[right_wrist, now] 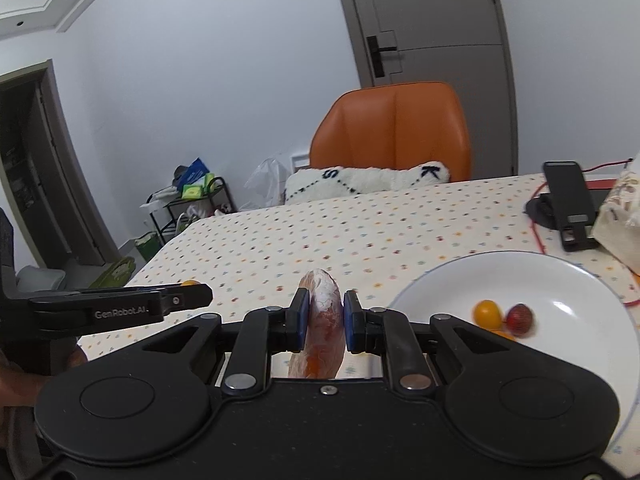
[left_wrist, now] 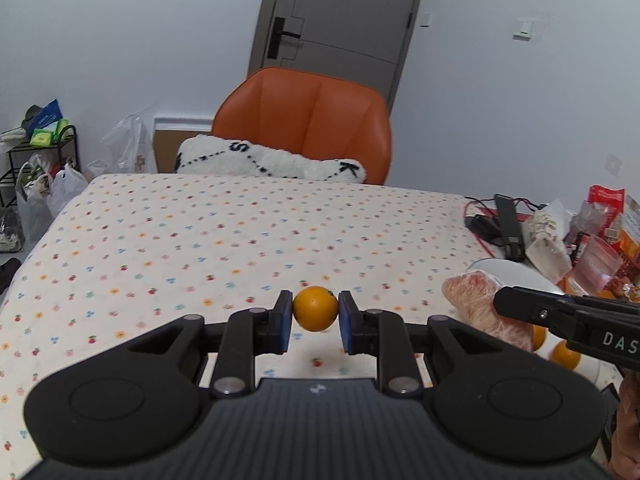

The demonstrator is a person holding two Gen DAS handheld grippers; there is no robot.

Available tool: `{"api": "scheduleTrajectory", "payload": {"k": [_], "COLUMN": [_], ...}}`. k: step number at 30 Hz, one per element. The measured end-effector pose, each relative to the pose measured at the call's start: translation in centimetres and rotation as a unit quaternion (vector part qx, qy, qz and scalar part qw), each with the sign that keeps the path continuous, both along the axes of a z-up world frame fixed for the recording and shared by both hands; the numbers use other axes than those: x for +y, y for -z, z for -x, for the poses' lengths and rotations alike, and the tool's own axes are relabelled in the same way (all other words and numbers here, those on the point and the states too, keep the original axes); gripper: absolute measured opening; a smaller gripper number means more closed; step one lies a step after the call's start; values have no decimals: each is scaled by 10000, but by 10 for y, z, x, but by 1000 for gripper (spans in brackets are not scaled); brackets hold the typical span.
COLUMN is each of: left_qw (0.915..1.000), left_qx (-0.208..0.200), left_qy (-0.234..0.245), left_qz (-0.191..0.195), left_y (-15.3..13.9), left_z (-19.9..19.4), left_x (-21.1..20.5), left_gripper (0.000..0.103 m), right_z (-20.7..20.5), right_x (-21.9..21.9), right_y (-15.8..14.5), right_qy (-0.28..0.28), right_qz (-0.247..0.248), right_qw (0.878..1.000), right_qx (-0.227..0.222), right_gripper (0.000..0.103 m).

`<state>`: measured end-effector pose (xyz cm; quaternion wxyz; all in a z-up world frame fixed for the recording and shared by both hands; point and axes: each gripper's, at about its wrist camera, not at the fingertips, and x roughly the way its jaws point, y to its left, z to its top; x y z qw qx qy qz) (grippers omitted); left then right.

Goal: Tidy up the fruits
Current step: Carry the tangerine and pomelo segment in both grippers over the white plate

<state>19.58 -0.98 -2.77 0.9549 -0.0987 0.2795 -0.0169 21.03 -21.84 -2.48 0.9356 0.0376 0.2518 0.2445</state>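
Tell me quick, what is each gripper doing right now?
Left gripper: shut on a small orange fruit.
Right gripper: shut on a plastic-wrapped fruit piece.

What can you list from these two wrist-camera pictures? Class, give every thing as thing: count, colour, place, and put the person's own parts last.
Small round orange fruit: one, orange, between the left gripper's pads.
Plastic-wrapped fruit piece: one, pinkish-orange under film, clamped in the right gripper.
Round white plate: one, white, right side of table.
Small fruits on plate: a yellow one and a dark red one; an orange one behind is partly hidden.
Flower-dotted tablecloth: one, cream.
Orange padded chair: one, behind table.
White fluffy cushion: one, black lettering, on chair.
Grey door: one, back wall.
Black phone stand: one, far right.
Left gripper: black, blue pads.
Right gripper: black, blue pads.
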Motion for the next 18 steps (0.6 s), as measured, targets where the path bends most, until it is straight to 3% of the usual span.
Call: {"api": "scheduleTrajectory", "payload": {"k": [18], "left_qw": [9972], "left_qx": [-88], "left_qy": [745], "left_qz": [-28], "left_y": [-3], "left_z": [-15], "left_x": [-76], "left_gripper": [22], "right_z": [1], "right_x": [-85], "right_y": [-3], "right_qy": [874], "right_qz": [-89], "right_qw": [9961], "right_qx": [-81], "right_gripper": [16]}}
